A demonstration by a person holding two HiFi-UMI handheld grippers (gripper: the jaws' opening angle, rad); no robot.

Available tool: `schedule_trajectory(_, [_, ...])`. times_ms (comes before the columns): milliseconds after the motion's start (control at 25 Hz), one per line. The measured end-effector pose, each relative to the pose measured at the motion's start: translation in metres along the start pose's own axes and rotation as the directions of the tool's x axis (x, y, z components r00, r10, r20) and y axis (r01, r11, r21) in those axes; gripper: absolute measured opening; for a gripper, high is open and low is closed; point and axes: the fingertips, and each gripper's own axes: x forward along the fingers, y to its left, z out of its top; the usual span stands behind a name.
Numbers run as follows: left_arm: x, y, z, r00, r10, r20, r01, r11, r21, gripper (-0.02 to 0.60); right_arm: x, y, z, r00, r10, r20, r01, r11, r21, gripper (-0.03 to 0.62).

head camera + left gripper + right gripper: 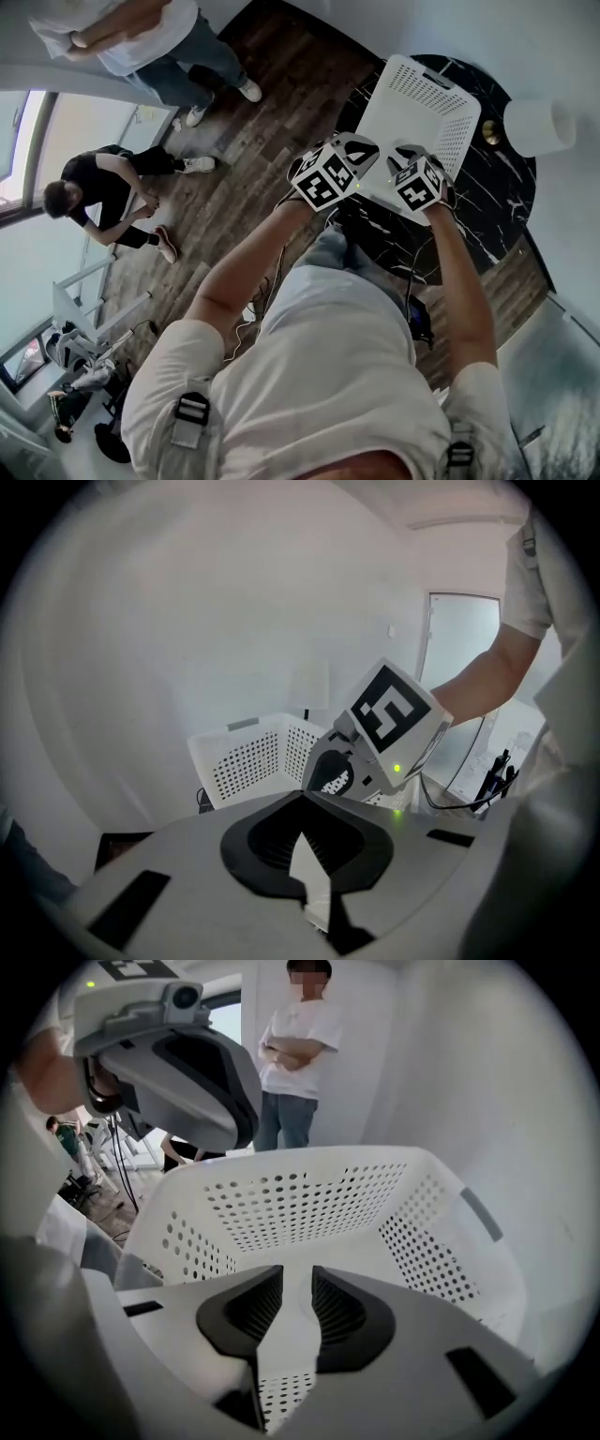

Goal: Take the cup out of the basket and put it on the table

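Basket point(309, 1199) of perforated white plastic lies under parted right tongs point(297, 1277); left tongs point(304, 797) pinched together.

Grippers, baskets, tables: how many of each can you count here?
Grippers: 2, the left gripper and the right gripper
Baskets: 1, the white basket
Tables: 1, the black table
Total: 4
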Motion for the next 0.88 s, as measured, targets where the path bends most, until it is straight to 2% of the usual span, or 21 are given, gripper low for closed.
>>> schedule_trajectory(400, [0.020, 0.015, -0.015, 0.998, 0.020, -0.058, -0.019, 0.999, 0.034, 0.005, 0.050, -0.007, -0.027, 0.978, 0.039, -0.207, -0.050, 0.998, -0.048, 0.098])
schedule_trajectory(560, [0.022, 0.013, -0.018, 0.997, 0.017, -0.077, -0.015, 0.999, 0.036, 0.005, 0.059, -0.005, -0.033, 0.973, 0.047, -0.227, -0.063, 0.996, -0.064, 0.096])
schedule_trajectory(680, [0.020, 0.012, -0.017, 0.997, 0.029, -0.073, -0.026, 0.999, 0.042, 0.005, 0.061, -0.005, -0.034, 0.974, 0.036, -0.224, -0.056, 0.995, -0.085, 0.049])
schedule_trajectory(880, [0.014, 0.009, -0.011, 0.997, 0.048, -0.057, -0.045, 0.998, 0.052, 0.005, 0.054, -0.003, -0.034, 0.979, 0.020, -0.203, -0.044, 0.993, -0.110, 0.030])
